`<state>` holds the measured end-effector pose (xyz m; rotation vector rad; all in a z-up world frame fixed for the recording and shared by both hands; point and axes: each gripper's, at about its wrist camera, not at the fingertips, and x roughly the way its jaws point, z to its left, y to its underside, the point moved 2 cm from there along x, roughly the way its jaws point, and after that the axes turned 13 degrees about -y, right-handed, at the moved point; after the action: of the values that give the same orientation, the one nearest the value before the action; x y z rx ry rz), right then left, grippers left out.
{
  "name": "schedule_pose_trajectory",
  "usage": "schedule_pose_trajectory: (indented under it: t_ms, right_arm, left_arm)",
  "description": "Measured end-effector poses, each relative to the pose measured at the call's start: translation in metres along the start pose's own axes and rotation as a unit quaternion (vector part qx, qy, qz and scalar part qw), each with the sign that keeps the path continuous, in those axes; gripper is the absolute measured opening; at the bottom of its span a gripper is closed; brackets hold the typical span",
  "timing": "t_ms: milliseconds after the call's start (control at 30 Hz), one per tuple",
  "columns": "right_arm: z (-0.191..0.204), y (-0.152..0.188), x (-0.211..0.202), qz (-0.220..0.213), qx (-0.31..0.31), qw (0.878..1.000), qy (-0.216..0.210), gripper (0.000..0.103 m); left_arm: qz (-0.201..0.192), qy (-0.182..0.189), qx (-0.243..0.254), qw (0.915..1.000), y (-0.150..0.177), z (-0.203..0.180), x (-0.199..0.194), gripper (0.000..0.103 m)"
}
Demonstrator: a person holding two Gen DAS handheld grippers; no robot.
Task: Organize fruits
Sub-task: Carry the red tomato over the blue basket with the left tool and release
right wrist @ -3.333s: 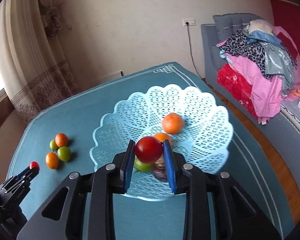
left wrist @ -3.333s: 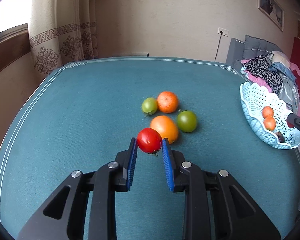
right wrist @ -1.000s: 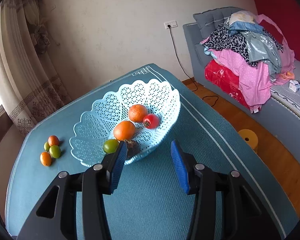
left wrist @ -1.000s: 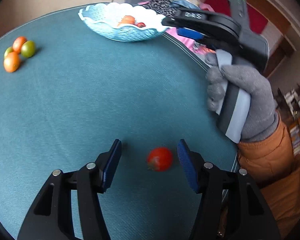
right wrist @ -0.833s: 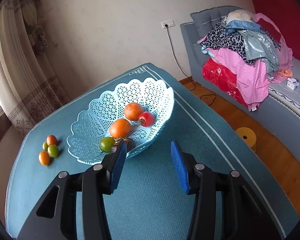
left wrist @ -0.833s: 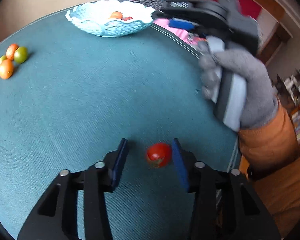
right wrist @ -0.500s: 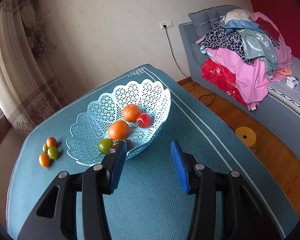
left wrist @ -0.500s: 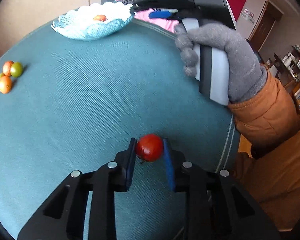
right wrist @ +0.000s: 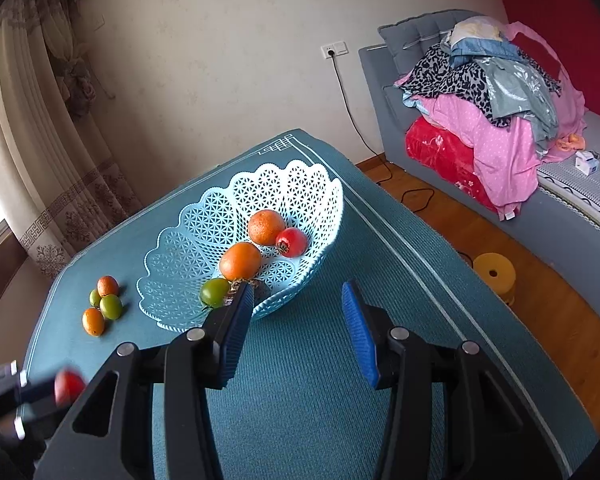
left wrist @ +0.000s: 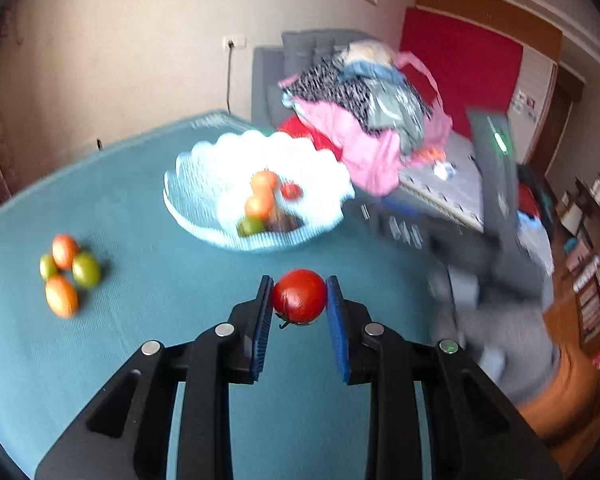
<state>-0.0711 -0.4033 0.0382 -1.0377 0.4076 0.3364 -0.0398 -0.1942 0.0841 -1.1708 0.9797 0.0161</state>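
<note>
Red and round, the tomato (left wrist: 299,295) is sitting clamped between the left gripper (left wrist: 299,312) pads, above the teal tablecloth (left wrist: 148,320) and short of the blue basket (left wrist: 204,216). From the right wrist, the right gripper (right wrist: 298,320) is hanging released with nothing between its jaws, just before the basket's rim.

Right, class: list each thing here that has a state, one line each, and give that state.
Left hand-held gripper: shut on the red tomato, lifted off the table.
Right hand-held gripper: open, nothing between its pads.
Basket: upright, holding five fruits.
Four loose fruits: clustered on the tablecloth, outside the basket.
</note>
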Motion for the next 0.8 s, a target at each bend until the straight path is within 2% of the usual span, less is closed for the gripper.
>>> schedule_pose_trajectory:
  t_ms: [233, 400, 567, 600, 633, 700, 800]
  right_arm:
    - [-0.002, 0.001, 0.001, 0.004, 0.003, 1.000, -0.003, 0.047]
    - [-0.004, 0.002, 0.005, 0.011, 0.005, 1.000, -0.003, 0.047]
    - [-0.004, 0.003, 0.007, 0.013, 0.004, 1.000, 0.000, 0.052]
    - [-0.004, 0.003, 0.007, 0.013, 0.004, 1.000, 0.001, 0.052]
    - [-0.004, 0.003, 0.007, 0.013, 0.003, 1.000, 0.002, 0.053]
    - [-0.003, 0.003, 0.007, 0.013, 0.003, 1.000, 0.002, 0.054]
    - [-0.003, 0.002, 0.007, 0.013, 0.001, 1.000, 0.006, 0.054]
  left_arm:
    - [0.004, -0.030, -0.022, 0.9993, -0.031, 0.012, 0.043, 0.027]
    - [0.022, -0.048, -0.031, 0.9982, -0.033, 0.022, 0.068, 0.027]
    - [0.035, -0.064, -0.039, 0.9966, -0.032, 0.027, 0.087, 0.027]
    - [0.036, -0.065, -0.042, 0.9964, -0.033, 0.028, 0.089, 0.031]
    - [0.036, -0.065, -0.045, 0.9962, -0.033, 0.029, 0.090, 0.047]
    - [0.026, -0.068, -0.057, 0.9957, -0.034, 0.034, 0.089, 0.074]
    - [0.009, -0.079, -0.062, 0.9950, -0.034, 0.039, 0.085, 0.076]
